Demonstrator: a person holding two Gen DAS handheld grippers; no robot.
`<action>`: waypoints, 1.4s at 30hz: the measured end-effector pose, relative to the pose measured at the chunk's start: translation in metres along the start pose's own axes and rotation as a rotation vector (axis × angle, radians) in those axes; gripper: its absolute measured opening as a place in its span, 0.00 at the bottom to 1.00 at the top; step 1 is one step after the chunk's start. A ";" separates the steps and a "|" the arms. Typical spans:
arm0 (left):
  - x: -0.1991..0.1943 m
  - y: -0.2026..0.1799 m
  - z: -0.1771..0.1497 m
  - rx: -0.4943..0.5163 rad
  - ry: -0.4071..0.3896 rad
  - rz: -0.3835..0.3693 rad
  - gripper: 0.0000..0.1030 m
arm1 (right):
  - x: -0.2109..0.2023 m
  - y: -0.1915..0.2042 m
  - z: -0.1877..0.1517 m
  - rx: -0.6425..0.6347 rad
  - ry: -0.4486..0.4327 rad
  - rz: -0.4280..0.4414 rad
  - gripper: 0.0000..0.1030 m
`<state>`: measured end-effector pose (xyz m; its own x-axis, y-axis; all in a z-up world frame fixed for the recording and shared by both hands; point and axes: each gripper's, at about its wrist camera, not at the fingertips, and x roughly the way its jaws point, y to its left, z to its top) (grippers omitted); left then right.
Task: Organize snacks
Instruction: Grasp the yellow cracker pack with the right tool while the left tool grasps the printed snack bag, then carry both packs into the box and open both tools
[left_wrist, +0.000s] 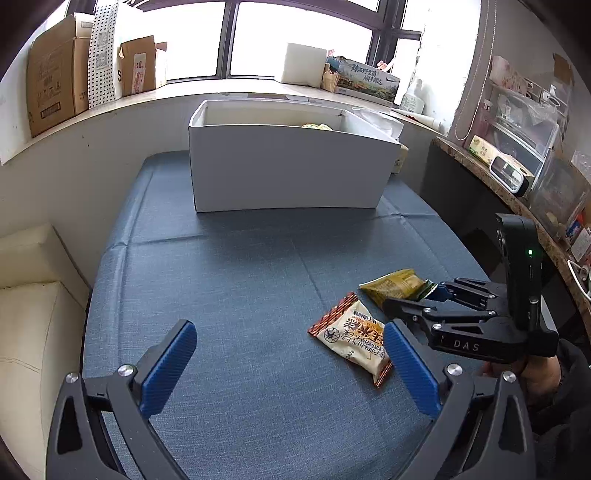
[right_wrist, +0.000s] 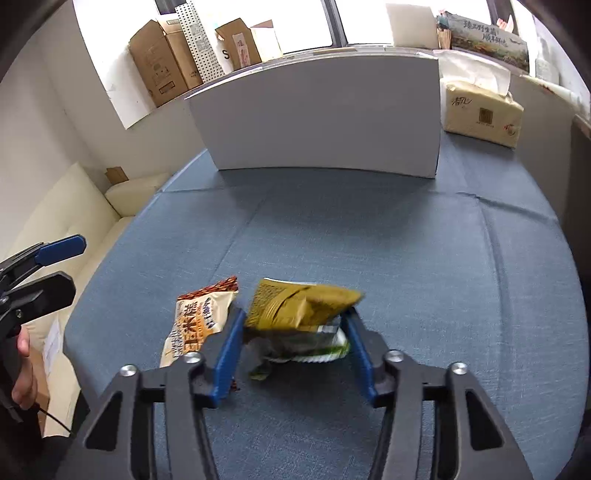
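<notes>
An olive-green snack packet (right_wrist: 295, 314) is being pinched and crumpled between the half-closed jaws of the right gripper (right_wrist: 293, 341) on the blue-covered surface (right_wrist: 406, 258), beside a cream-and-orange snack packet (left_wrist: 356, 338). The left gripper (left_wrist: 290, 352) is being held wide open and empty nearby, before a white box (left_wrist: 288, 166).

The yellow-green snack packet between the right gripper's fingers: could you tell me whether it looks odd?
Yes. The yellow-green packet is crumpled and buckled between the right gripper, which squeezes it; the orange packet beside it lies flat.
</notes>
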<state>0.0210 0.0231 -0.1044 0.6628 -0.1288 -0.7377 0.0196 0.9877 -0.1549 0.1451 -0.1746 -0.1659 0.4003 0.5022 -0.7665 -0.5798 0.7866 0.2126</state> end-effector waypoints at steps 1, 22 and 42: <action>0.001 -0.001 0.000 0.005 0.003 0.005 1.00 | -0.001 -0.001 0.000 0.002 -0.001 0.005 0.50; 0.071 -0.082 -0.010 0.299 0.182 -0.056 1.00 | -0.063 -0.042 -0.007 0.153 -0.155 0.060 0.49; 0.079 -0.046 0.001 0.205 0.201 -0.054 0.71 | -0.069 -0.048 -0.023 0.185 -0.152 0.092 0.49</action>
<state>0.0732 -0.0324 -0.1543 0.4955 -0.1765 -0.8505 0.2157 0.9735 -0.0764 0.1295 -0.2552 -0.1374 0.4619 0.6116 -0.6423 -0.4845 0.7806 0.3949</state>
